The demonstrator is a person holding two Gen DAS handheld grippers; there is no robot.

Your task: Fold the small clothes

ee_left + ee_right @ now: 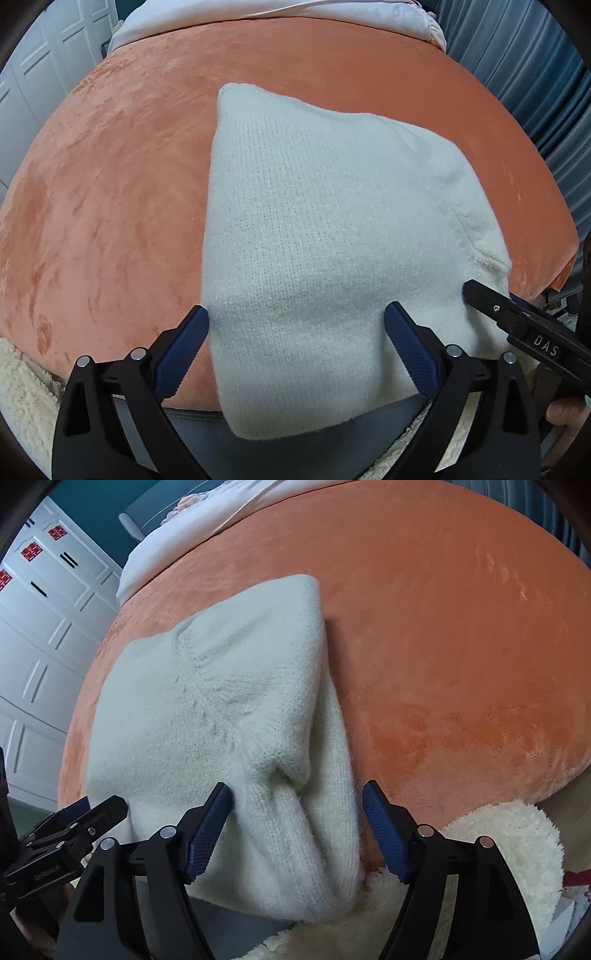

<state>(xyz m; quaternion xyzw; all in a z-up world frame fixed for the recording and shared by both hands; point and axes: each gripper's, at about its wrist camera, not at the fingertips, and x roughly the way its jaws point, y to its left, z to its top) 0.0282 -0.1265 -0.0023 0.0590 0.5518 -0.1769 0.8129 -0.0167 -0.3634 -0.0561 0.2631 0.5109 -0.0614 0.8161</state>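
A white knitted garment (pixel 314 221) lies folded on the orange velvet bed cover (pixel 122 192), its near end hanging over the bed's front edge. My left gripper (pixel 297 312) is open above the garment's near left part, one blue pad just off the left edge and the other over the knit. My right gripper (pixel 295 789) is open too and straddles the bunched, ribbed fold (pixel 295 812) at the garment's (pixel 207 709) near right edge. The pads do not press it. Each gripper shows in the other's view: the right (pixel 480 293) at the garment's right edge, the left (pixel 92 812) at its left.
A cream fleece throw (pixel 498 842) lies at the bed's near edge, also the fleece throw (pixel 22 384) on the left side. White bedding (pixel 295 14) lies at the far end. White cupboard doors (pixel 44 635) stand to the left, a blue curtain (pixel 535 92) to the right.
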